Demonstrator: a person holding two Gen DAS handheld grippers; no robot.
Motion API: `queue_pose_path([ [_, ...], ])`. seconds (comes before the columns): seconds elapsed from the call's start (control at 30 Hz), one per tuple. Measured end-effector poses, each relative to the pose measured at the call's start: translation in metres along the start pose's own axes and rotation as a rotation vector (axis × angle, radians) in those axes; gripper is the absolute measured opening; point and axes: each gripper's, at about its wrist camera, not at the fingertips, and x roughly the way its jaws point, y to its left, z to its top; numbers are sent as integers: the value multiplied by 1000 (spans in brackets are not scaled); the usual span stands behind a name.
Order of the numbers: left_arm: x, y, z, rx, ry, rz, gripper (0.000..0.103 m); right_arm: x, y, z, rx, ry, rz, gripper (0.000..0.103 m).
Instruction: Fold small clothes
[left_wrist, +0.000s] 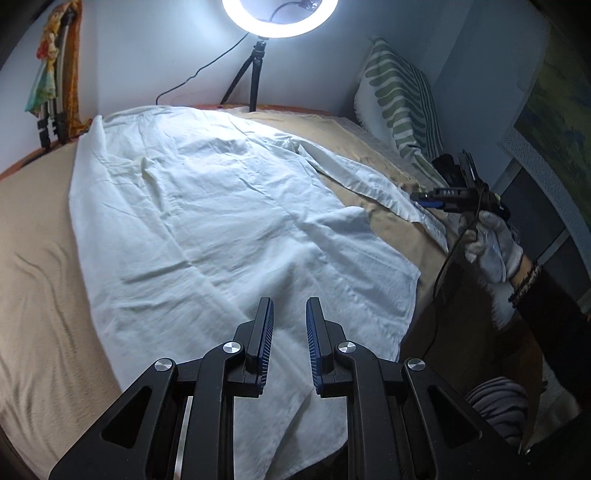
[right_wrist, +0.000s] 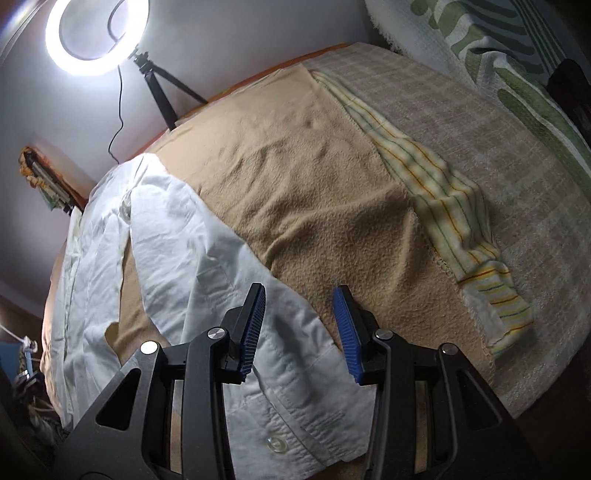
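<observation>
the white shirt (left_wrist: 207, 229) lies spread on the bed (left_wrist: 33, 258); its sleeve cuff (right_wrist: 295, 398) sits directly beneath the right tool (right_wrist: 300, 332), jaws apart, empty. the left tool (left_wrist: 290, 339), narrow, hovers over the hem.

Left gripper (left_wrist: 290, 310) angled down, jaws narrowly apart, nothing between blue pads. Right gripper (right_wrist: 300, 295) angled down, jaws parted wider, empty. Gloved right hand (left_wrist: 491, 247) grips right gripper's handle; dark sleeve (left_wrist: 554, 306) behind.
</observation>
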Motion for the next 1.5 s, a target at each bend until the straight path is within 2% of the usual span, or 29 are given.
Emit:
queue_pose_path([
  [0.07,6,-1,1,-9,5,-8,15,-1,4,-4,-28,7,-4,41],
  [0.13,11,-2,1,-9,9,-7,15,-2,11,-9,-67,16,-20,35],
  [0.2,14,-3,0,-12,13,-11,15,-1,17,-12,-100,25,-61,8],
  [0.27,14,-3,0,-14,10,-13,15,-5,21,-12,-85,19,-48,4],
  [0.37,12,-2,0,-26,0,-19,15,-20,33,-10,-73,-19,-10,3],
  [0.57,6,-2,5,-48,-32,-42,15,-59,94,-16,-157,-90,108,3],
  [0.73,5,0,5,-82,-49,-62,15,-79,172,-35,-308,-108,213,3],
  [0.87,2,8,4,-123,-65,-73,14,-72,224,-62,-420,-46,310,3],
  [1.0,4,14,2,-152,-67,-84,15,-38,262,-101,-574,65,287,3],
  [1.07,7,17,4,-160,-59,-86,15,-20,266,-114,-600,121,280,3],
  [1.17,10,23,15,-170,-60,-92,15,-10,267,-124,-628,159,312,3],
  [1.33,21,32,33,-231,-60,-146,18,-18,264,-125,-673,197,391,7],
  [1.4,28,30,32,-244,-51,-171,22,-25,255,-109,-645,184,436,16],
  [1.43,33,27,29,-247,-41,-190,29,-27,252,-98,-625,171,446,19],
  [1.5,42,20,24,-259,-23,-219,33,-29,243,-70,-570,131,466,36],
])
